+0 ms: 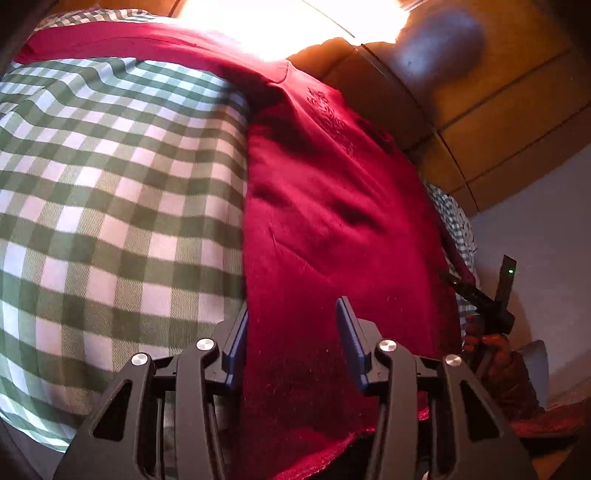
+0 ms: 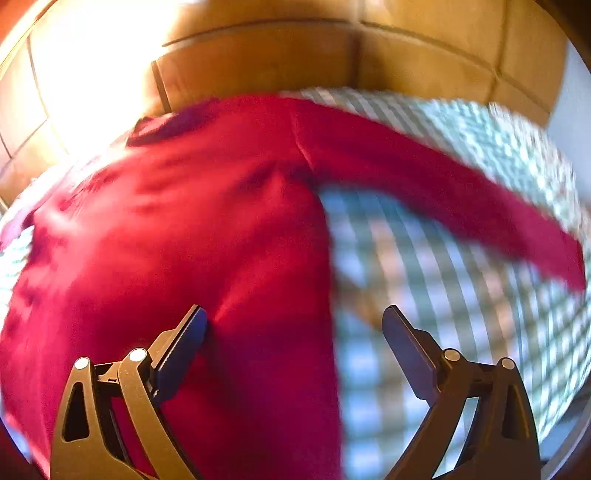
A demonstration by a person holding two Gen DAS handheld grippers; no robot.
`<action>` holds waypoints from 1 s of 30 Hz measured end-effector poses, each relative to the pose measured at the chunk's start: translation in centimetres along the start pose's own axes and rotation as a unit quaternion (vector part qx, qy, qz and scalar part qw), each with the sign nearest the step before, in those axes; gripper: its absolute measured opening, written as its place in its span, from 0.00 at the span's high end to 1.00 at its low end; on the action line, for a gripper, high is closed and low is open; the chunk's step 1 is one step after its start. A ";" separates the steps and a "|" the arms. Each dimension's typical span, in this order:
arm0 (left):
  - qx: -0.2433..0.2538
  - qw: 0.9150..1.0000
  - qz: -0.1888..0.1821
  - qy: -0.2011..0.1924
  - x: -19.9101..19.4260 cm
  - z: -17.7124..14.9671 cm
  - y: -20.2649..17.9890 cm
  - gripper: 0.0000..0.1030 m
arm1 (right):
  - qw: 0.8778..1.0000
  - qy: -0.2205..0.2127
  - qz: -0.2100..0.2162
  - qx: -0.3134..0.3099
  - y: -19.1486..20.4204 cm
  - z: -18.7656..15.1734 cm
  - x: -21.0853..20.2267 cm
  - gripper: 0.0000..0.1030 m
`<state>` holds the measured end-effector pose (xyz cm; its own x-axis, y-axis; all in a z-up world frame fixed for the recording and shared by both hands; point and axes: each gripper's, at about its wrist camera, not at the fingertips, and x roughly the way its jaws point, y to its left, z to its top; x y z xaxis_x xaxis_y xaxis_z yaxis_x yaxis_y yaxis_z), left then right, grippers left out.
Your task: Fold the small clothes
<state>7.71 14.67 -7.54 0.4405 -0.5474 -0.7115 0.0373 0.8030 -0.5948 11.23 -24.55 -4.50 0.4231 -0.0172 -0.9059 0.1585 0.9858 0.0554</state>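
A dark red long-sleeved top (image 1: pixel 332 206) lies spread on a green-and-white checked cloth (image 1: pixel 110 192). In the left wrist view an embroidered motif sits near its upper part. My left gripper (image 1: pixel 291 314) hovers over the top's left edge. Its blue pads are apart and nothing is pinched between them. The right wrist view is blurred. It shows the red top (image 2: pixel 184 240) with one sleeve (image 2: pixel 461 199) stretched out to the right over the checked cloth (image 2: pixel 424 295). My right gripper (image 2: pixel 295 314) stands wide open above the top's right edge and holds nothing.
The checked cloth covers a raised surface with a wooden plank floor (image 1: pixel 517 110) beyond its far edge. Strong glare (image 1: pixel 280 26) washes out the top of the view. At the right edge, a hand (image 1: pixel 495 354) holds a black tool beside a pale wall (image 1: pixel 546 229).
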 end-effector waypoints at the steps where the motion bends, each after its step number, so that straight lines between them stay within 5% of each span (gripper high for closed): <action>1: 0.006 1.000 0.012 0.000 0.2 -0.5 -0.4 0.73 | 1.000 0.011 0.020 0.010 -0.7 -1.4 -0.7 0.17; 3: 0.005 1.000 0.012 0.002 0.1 -1.6 -0.8 0.89 | 0.999 0.021 0.043 0.021 -1.4 -3.6 -2.1 0.28; 8: 0.010 1.000 0.026 -0.008 -0.5 -3.2 -1.8 0.93 | 0.996 0.037 0.075 -0.010 -0.3 -7.6 -5.1 0.91; 13: 0.014 0.999 0.037 0.021 0.5 -5.2 -2.4 0.92 | 0.999 0.022 0.033 -0.037 -2.1 -8.1 -6.6 0.91; 16: 0.034 0.997 0.066 0.013 0.7 -4.9 -3.5 0.82 | 0.998 0.033 0.036 -0.035 -3.0 -8.7 -5.7 0.91; 19: 0.067 0.992 0.099 -0.027 -0.5 -3.5 -5.4 0.56 | 0.997 0.031 0.067 0.013 -4.7 -8.0 -6.0 0.67; 22: 0.087 0.990 0.102 -0.052 -0.9 -1.3 -6.8 0.56 | 0.995 0.005 0.055 0.086 -8.5 -7.3 -6.4 0.33; 23: 0.090 0.989 0.103 -0.060 -0.8 -0.6 -7.2 0.56 | 0.991 -0.006 0.051 0.125 -10.4 -7.0 -6.4 0.33; 26: 0.108 0.987 0.099 -0.069 0.3 1.3 -8.7 0.55 | 0.964 -0.047 0.033 0.260 -17.7 -6.2 -6.2 0.33; 30: 0.118 0.986 0.097 -0.064 3.2 2.7 -10.9 0.48 | 0.908 -0.083 0.031 0.410 -26.3 -5.5 -4.5 0.33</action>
<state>11.12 4.81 -2.30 0.5693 -0.3566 -0.7408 0.1425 0.9302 -0.3382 0.20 -49.47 -4.17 0.5722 -0.0578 -0.8181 0.7118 0.5304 0.4604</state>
